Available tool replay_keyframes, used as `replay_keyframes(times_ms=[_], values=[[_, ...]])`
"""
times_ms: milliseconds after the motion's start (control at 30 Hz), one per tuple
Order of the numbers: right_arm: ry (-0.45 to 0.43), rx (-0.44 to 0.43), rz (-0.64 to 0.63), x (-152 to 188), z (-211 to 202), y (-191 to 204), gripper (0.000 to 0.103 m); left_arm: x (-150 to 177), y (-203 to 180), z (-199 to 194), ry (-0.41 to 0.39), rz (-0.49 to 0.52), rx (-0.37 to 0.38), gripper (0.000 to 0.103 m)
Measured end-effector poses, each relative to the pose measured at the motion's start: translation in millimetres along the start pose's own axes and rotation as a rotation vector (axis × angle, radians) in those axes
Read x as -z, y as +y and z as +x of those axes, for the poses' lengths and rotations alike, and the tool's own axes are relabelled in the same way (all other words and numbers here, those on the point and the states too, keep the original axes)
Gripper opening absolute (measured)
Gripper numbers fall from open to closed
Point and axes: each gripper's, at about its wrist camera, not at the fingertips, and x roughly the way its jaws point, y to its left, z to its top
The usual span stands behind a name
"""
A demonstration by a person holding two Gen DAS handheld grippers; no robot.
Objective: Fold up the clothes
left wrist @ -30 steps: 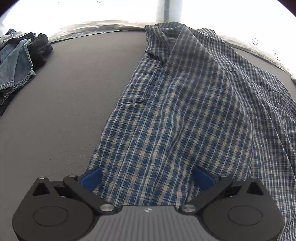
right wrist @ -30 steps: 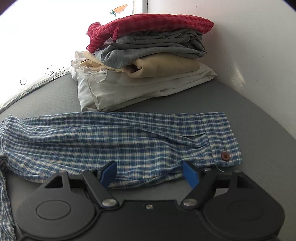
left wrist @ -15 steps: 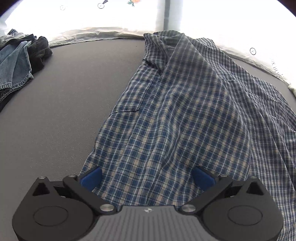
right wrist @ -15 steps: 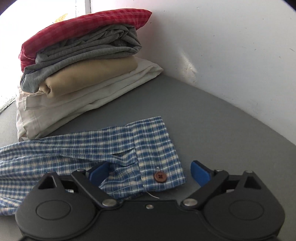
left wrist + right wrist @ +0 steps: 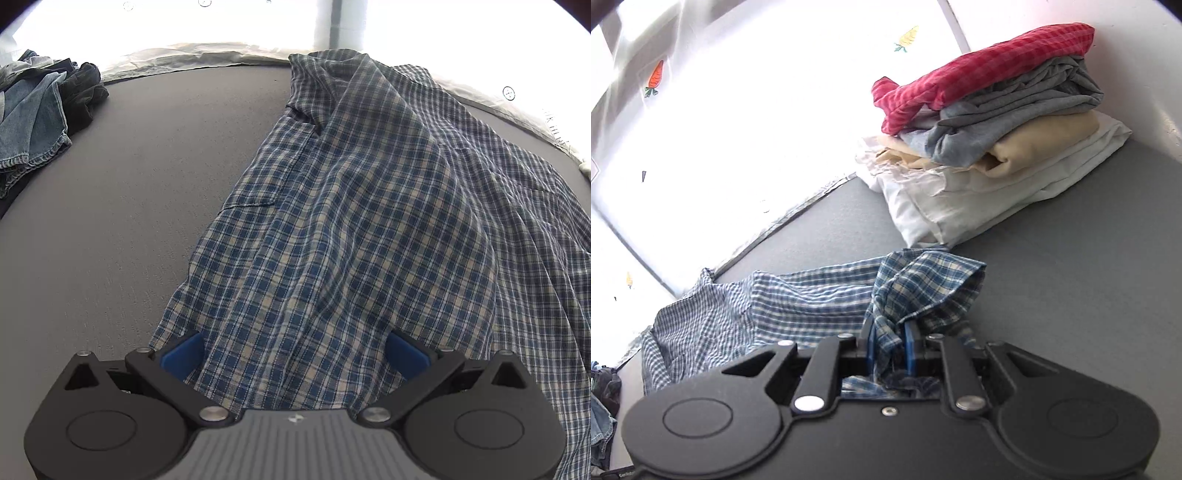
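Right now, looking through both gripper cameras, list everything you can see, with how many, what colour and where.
plaid shirt: one, blue and cream check, spread over the grey surface, its cuff bunched up by the right gripper
folded stack: one pile, red on top, then grey, tan and white, at the far corner by the wall
denim pile: one heap, blue with dark cloth beside it, far left edge
grey surface: one, under everything
carrot stickers: at least two, orange and yellow, on the bright backdrop
left gripper: black with blue pads, jaws wide over the shirt hem
right gripper: black with blue pads, jaws closing on the cuff
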Motion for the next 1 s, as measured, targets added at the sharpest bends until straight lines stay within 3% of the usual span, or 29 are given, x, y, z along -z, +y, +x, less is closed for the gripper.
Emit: replay_keyframes(times_ms=[67, 133, 200, 267, 300, 400, 433, 533, 667, 733, 833, 1000], values=[[0.042, -0.133, -0.001, 7.8, 8.6, 31.9, 0.016, 2.5, -1.3, -1.6, 0.012, 0.003, -0.001, 0.103], [0.130, -0.331, 0.036, 23.5, 19.3, 66.0, 0.016, 4.5, -1.1, -2.8, 0.022, 0.001, -0.002, 0.103], [0.219, -0.476, 0.057, 37.6, 28.1, 92.0, 0.019, 6.3, -0.6, -4.2, 0.026, 0.005, 0.001, 0.103], [0.305, -0.499, 0.002, 49.7, 35.2, 116.1, 0.049, 8.0, 0.3, -5.9, 0.025, 0.012, 0.005, 0.103], [0.316, -0.464, -0.053, 54.3, 34.5, 124.9, 0.068, 8.8, 1.0, -6.6, 0.022, 0.014, 0.007, 0.103], [0.282, -0.373, -0.196, 64.1, 22.9, 138.2, 0.074, 11.8, 2.0, -8.8, 0.016, 0.013, 0.007, 0.103], [0.263, -0.341, -0.218, 63.9, 20.1, 137.1, 0.084, 12.7, 2.1, -9.3, 0.014, 0.012, 0.006, 0.103], [0.177, -0.210, -0.281, 61.1, 16.1, 125.5, 0.098, 13.9, 2.4, -10.7, 0.011, 0.004, 0.002, 0.103], [0.095, 0.034, -0.480, 67.7, 23.0, 104.6, 0.101, 14.0, 2.8, -13.0, 0.032, -0.006, 0.000, 0.103], [0.080, 0.110, -0.543, 74.5, 26.9, 91.6, 0.101, 15.9, 3.6, -15.5, 0.034, -0.013, 0.005, 0.103], [0.088, 0.156, -0.526, 80.9, 30.8, 70.3, 0.103, 20.5, 7.3, -23.9, 0.020, -0.045, 0.039, 0.103], [0.085, 0.152, -0.443, 85.1, 31.7, 44.4, 0.103, 15.2, 11.3, -43.3, -0.031, -0.105, 0.160, 0.103]])
